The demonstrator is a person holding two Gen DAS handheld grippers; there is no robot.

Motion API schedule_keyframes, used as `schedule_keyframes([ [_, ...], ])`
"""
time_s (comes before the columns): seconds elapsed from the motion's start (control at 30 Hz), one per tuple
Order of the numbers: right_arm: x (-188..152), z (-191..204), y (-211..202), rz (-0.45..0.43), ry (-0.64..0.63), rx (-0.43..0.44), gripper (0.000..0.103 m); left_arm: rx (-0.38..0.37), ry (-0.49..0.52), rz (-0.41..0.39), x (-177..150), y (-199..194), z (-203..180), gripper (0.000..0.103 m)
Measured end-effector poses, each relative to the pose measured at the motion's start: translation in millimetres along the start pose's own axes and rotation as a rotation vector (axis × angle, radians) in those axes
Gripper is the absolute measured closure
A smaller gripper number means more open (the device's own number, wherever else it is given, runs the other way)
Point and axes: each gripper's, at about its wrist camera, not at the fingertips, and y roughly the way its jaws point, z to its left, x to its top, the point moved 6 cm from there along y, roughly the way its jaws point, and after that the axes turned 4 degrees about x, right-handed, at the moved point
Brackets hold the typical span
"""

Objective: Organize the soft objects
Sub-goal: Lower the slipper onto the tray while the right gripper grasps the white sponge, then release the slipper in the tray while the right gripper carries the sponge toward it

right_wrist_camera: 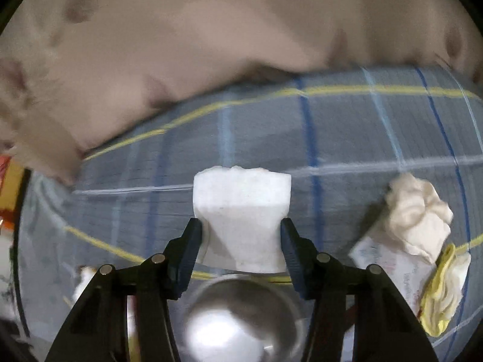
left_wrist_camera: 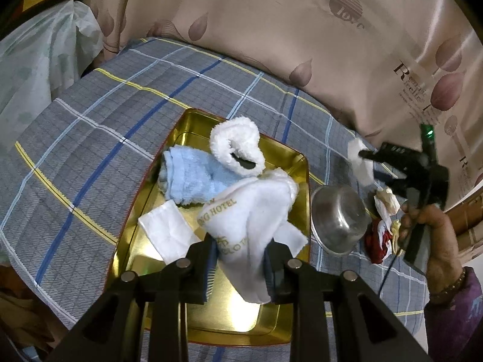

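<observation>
Down over the gold tray (left_wrist_camera: 187, 325), the left gripper (left_wrist_camera: 241, 259) tilts steeply, its jaws clamped on a white hotel towel (left_wrist_camera: 250, 220) that drapes onto the tray. Off to its right, a hand (left_wrist_camera: 428, 229) holds the right gripper (right_wrist_camera: 241, 241) angled above the plaid bedsheet (right_wrist_camera: 347, 126), pads pinching a white foam block (right_wrist_camera: 241, 208) above a steel bowl (right_wrist_camera: 241, 316).

Glossy gold metal tray (left_wrist_camera: 302, 166), fluffy terry towels (left_wrist_camera: 193, 178)

Left gripper (left_wrist_camera: 241, 259) angled downward, jaws clamped on white cloth. Right gripper (right_wrist_camera: 241, 241) tilted down too, jaws pinching a white pad, gripped by a hand (left_wrist_camera: 428, 229), purple sleeve behind.
</observation>
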Motion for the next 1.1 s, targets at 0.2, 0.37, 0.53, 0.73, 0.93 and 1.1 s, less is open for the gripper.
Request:
schedule_keyframes([
  [0.2, -23, 62, -14, -0.011, -0.114, 0.123, 0.053, 0.011, -0.007, -0.001, 0, -1, 6, 0.075],
  [0.37, -61, 86, -33, -0.051, -0.166, 0.208, 0.054, 0.020, -0.010, -0.002, -2, -4, 10, 0.074],
  [0.53, -102, 80, -57, -0.064, -0.156, 0.272, 0.053, 0.016, -0.018, 0.009, -7, -3, 13, 0.074],
  [0.73, -143, 69, -86, -0.081, -0.158, 0.316, 0.053, 0.022, 0.004, 0.006, -14, -8, 8, 0.074],
  [0.93, -177, 65, -109, -0.091, -0.193, 0.322, 0.053, 0.043, 0.061, -0.014, -18, -1, 4, 0.071],
  [1.1, -189, 62, -121, -0.109, -0.214, 0.314, 0.053, 0.070, 0.128, 0.001, -25, 17, 1, 0.069],
])
